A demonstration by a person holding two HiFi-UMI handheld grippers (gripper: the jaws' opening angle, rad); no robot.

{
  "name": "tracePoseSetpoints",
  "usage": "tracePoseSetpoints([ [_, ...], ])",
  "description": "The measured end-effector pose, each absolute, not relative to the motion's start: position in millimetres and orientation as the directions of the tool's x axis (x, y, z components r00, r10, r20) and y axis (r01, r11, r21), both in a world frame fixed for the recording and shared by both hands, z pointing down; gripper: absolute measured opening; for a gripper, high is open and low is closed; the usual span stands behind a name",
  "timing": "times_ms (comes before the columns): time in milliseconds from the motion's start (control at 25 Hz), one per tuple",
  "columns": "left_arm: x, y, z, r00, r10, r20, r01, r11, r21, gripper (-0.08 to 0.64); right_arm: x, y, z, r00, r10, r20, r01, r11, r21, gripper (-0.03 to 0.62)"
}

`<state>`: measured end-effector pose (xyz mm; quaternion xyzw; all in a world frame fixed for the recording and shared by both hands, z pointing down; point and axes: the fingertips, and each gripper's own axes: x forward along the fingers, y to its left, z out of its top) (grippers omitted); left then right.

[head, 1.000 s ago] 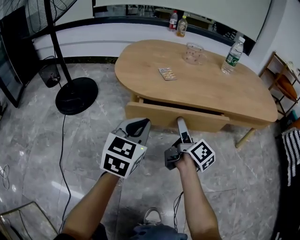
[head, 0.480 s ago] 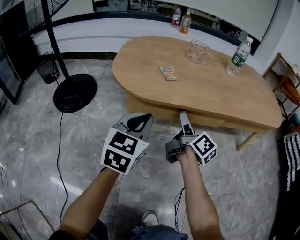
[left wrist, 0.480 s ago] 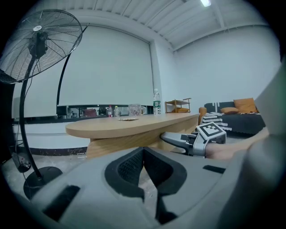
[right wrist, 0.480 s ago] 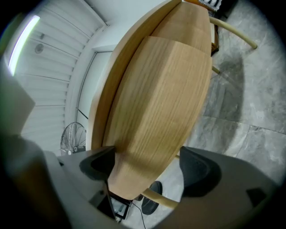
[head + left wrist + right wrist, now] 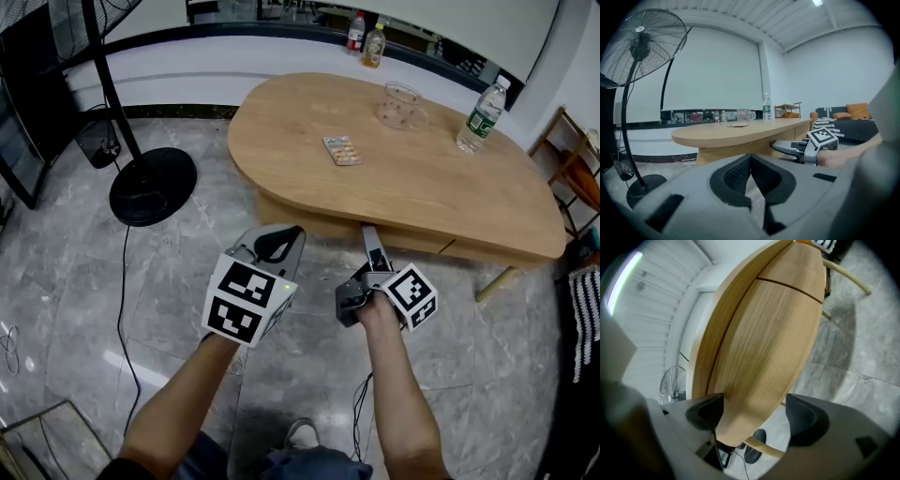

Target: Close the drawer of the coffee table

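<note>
**Drawer sliding shut since a second ago, now lying flush**

Compared with a second ago, when it was standing out with a dark gap showing behind its front, the drawer (image 5: 314, 218) is now sitting back inside the coffee table (image 5: 422, 183), its wooden front lying level with the apron under the tabletop. In the right gripper view, only a thin seam is marking the edge of the drawer (image 5: 773, 333) panel.

The right gripper (image 5: 371, 236) is pointing straight at the drawer front from the head view, with its tip meeting the panel just under the overhanging edge. Its jaws are standing apart and gripping nothing; in its own view the right gripper (image 5: 754, 416) is showing the wood filling the space ahead of them. Whether both tips are touching the panel is not clear.

The left gripper (image 5: 279, 242) is hovering over the marble floor (image 5: 187, 272), to the left of the right one and apart from the table. The left gripper (image 5: 752, 176) is keeping its jaws pressed together with nothing between them.

On the surface, a blister pack (image 5: 341, 150), a glass mug (image 5: 401, 105) and a water bottle (image 5: 482, 114) are standing well apart from one another. A pedestal fan (image 5: 153, 186) is standing on the floor to the table's left.
</note>
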<state>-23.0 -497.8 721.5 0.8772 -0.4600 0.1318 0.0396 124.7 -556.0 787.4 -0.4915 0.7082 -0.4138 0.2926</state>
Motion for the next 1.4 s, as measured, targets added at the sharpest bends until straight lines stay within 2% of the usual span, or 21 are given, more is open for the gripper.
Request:
tracePoseSetpoints([
  [320, -30.8, -468.5, 653.7, 0.547, -0.771, 0.326, -0.81, -0.586, -0.028, 0.003, 115.7, -506.3, 734.1, -0.382, -0.914, 0.135, -0.574, 0.12, -0.81, 0.359],
  [640, -33.1, -457.1, 504.6, 0.552, -0.751, 0.362, -0.802, -0.597, -0.014, 0.003, 127.4, -484.8, 568.2, -0.392, -0.9, 0.191, -0.65, 0.124, -0.75, 0.29],
  [880, -18.8, -460.8, 371.0, 0.564, -0.736, 0.374, -0.793, -0.61, -0.004, 0.003, 128.5, -483.1, 424.0, -0.433, -0.875, 0.215, -0.715, 0.189, -0.674, 0.206],
  [1040, -7.4, -470.2, 287.1, 0.578, -0.73, 0.363, -0.784, -0.621, -0.002, 0.003, 122.7, -488.1, 328.9, -0.47, -0.858, 0.206, -0.759, 0.273, -0.591, 0.195],
  [1200, 8.3, -469.9, 221.0, 0.597, -0.737, 0.318, -0.779, -0.627, 0.008, 0.003, 127.1, -482.3, 250.0, -0.477, -0.857, 0.193, -0.807, 0.341, -0.482, 0.089],
  [1400, 14.3, -466.1, 166.0, 0.56, -0.772, 0.302, -0.806, -0.591, -0.016, 0.003, 131.3, -474.1, 169.0, -0.509, -0.84, 0.187, -0.845, 0.446, -0.295, 0.032],
])
